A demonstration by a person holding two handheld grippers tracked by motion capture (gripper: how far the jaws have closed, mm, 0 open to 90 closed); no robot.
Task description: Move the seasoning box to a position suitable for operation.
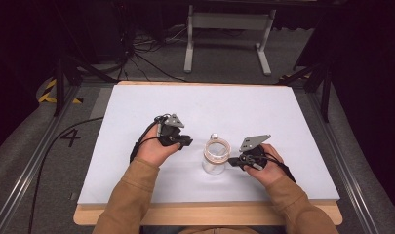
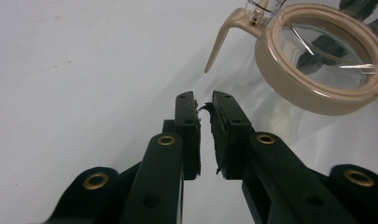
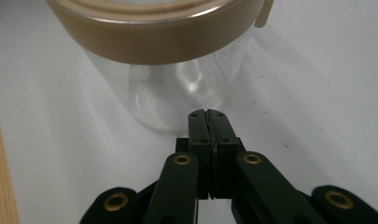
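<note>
1. My left gripper (image 1: 184, 142) sits left of the clear glass jar with a tan plastic lid ring (image 1: 216, 157), apart from it, on the white table sheet (image 1: 263, 112)
2. Left gripper view: jaws nearly together, a thin gap between the pads, nothing held; jar lid ring (image 2: 317, 88) up and right of my tips, its tan latch lever (image 2: 224, 35) pointing down toward them
3. My right gripper (image 1: 234, 162) is at the jar's right side, tips very close to the glass; contact unclear
4. Right gripper view: jaws pressed together, empty; jar (image 3: 177, 88) stands upright straight ahead
5. Both my hands hold the grippers low over the sheet
</note>
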